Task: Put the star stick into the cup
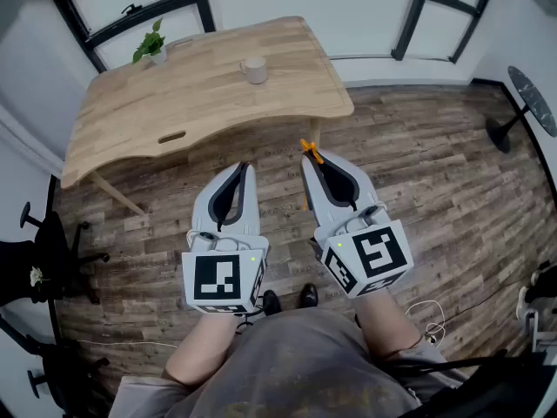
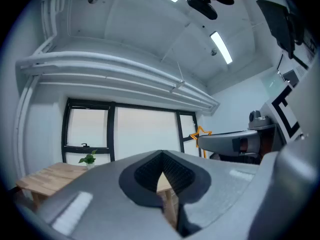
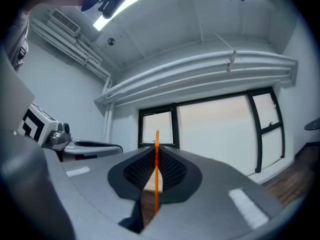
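Observation:
My right gripper [image 1: 311, 158] is shut on the star stick [image 1: 311, 153], a thin orange stick with a yellow-orange star at its top; in the right gripper view the stick [image 3: 156, 170] runs edge-on between the closed jaws. From the left gripper view the star [image 2: 201, 133] shows above the right gripper's tip. The left gripper [image 1: 243, 167] is shut with nothing in it, held beside the right one above the floor. A beige cup [image 1: 254, 70] stands upright on the wooden table [image 1: 174, 94], well ahead of both grippers.
A small potted plant [image 1: 151, 43] stands at the table's far left corner. Wood-plank floor lies below the grippers. A black chair base [image 1: 48, 242] is at the left, and a round-based stand [image 1: 513, 120] at the right. Windows line the far wall.

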